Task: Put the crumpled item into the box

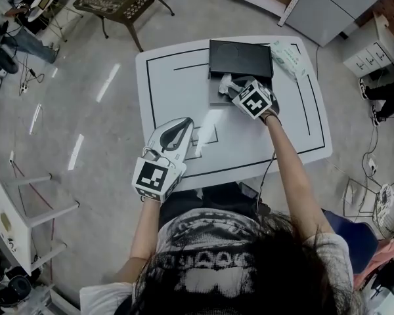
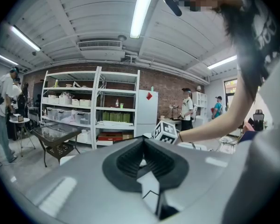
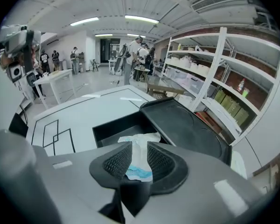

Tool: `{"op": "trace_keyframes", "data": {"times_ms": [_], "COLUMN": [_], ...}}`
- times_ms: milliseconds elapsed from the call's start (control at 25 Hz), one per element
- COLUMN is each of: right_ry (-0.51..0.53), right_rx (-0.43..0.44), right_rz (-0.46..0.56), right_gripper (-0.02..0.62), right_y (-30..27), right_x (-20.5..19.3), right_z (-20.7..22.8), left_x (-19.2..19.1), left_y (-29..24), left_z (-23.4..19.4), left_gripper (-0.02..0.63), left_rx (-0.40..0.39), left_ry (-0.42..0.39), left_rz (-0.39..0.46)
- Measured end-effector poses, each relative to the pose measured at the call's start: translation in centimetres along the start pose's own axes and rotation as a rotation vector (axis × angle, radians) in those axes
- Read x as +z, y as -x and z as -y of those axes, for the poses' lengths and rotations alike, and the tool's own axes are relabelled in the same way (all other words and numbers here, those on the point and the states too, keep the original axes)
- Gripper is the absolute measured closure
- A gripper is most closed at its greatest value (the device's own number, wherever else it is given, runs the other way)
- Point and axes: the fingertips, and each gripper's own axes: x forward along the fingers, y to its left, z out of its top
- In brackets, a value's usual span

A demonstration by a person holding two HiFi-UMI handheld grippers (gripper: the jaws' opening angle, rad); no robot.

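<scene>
Now – crumpled white tissue with blue print [image 3: 136, 164] over black open box [image 3: 113, 130] | your right gripper [image 3: 139, 148] – jaws wide, tissue loose between | your left gripper [image 2: 143, 148] closed, empty

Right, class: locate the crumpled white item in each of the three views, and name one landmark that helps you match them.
Head view: crumpled item upper centre, at the black box's front edge, at the right gripper's tips.
Left gripper view: not in it.
Right gripper view: crumpled item low centre, between that gripper's jaws.
Landmark: the black box, in the head and right gripper views.
</scene>
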Motion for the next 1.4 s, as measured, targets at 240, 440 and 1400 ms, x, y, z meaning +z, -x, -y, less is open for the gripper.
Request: {"op": "trace_keyframes", "data": {"times_ms": [240,440,1400], "right_ry": [-0.110,-0.152,-0.426], "right_rx": [-0.059,-0.097,-0.297], "right_rz": [0.147,0.254,0.388], "right_gripper": [0.491,0.499,0.517], "right_y": [5.6,10.4,20.2], "right_x": [2.3,4.4,7.3], "right_z": [-1.6,-4.7,-25.9], "left_x": [0.0,0.0,-2.5], "left_y": [1.6,3.1,15.4], "left_z": [0.0,0.4,2.0], "left_gripper": [0.606,0.606,0.606], "left_rx": [-0.017,-0.054,-0.341], "left_ry": [0.002,-0.003,-0.047], "left_rz": [0.009,0.017,0.024]}}
